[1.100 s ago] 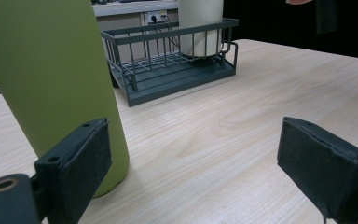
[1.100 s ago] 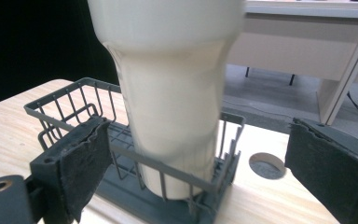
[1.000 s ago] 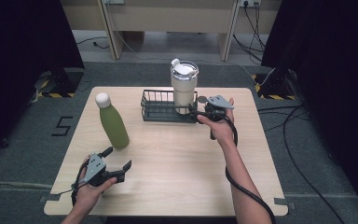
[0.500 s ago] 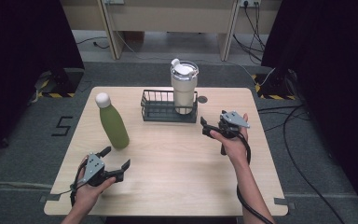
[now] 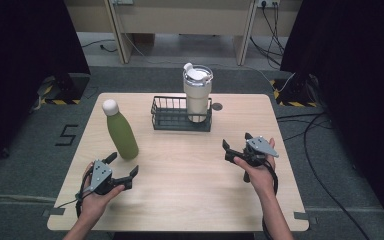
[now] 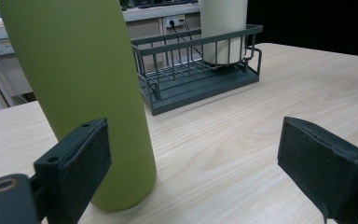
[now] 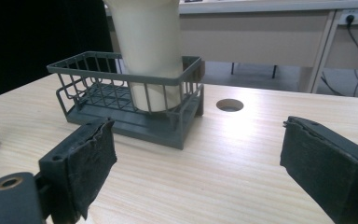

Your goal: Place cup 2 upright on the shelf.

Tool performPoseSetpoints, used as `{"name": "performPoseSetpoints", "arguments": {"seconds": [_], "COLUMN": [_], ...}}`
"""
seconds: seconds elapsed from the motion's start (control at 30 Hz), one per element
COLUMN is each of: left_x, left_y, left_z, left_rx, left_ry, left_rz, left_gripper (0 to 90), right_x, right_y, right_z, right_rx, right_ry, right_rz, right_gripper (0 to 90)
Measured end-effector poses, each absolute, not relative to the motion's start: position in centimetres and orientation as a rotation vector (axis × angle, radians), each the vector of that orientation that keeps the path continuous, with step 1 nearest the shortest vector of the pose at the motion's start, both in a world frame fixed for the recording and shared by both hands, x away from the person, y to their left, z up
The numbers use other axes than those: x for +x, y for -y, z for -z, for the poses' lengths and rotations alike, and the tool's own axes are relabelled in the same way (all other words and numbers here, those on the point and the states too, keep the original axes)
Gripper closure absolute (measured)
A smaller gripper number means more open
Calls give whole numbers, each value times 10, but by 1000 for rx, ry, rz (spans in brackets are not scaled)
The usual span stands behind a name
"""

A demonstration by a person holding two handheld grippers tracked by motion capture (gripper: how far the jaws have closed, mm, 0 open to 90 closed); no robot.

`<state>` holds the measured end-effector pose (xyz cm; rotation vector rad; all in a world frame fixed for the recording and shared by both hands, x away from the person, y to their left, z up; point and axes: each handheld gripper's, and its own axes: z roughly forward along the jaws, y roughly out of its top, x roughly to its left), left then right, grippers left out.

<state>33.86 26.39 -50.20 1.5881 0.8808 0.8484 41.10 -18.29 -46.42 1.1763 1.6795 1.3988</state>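
Observation:
A green bottle [image 5: 121,135] with a white cap stands upright on the left of the wooden table [image 5: 190,185]. A dark wire basket [image 5: 181,114] sits at the back middle, and a cream tumbler [image 5: 197,95] stands in its right end. My left gripper [image 5: 124,163] rests open just in front of the bottle [image 6: 84,93], which is beside its left jaw, not between the pads. My right gripper [image 5: 236,140] is open at the table's right, well short of the basket [image 7: 135,112] and tumbler [image 7: 149,51]. Its jaws have just been closing, with nothing between them.
A round cable hole [image 5: 217,106] lies in the tabletop right of the basket. Cables [image 5: 325,125] trail on the floor to the right. A long desk [image 5: 180,20] stands beyond the table's far edge.
My right gripper has drawn back from beside the tumbler toward the near right of the table and sunk a little. The left gripper, bottle, basket and tumbler have not moved.

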Motion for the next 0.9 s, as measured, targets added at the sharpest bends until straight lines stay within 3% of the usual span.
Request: {"name": "performPoseSetpoints", "arguments": {"seconds": [0.4, 0.9], "left_x": [349, 389], "left_y": [-270, -276], "left_z": [495, 489], "left_rx": [1568, 1551], "left_ry": [-900, -968], "left_rz": [-886, -951], "left_gripper": [0, 0], "right_x": [395, 397], "right_y": [192, 190], "right_z": [464, 468], "right_rx": [1187, 1184], "right_ry": [-1650, -1672], "right_rz": [-1390, -1383], "right_gripper": [105, 107]}}
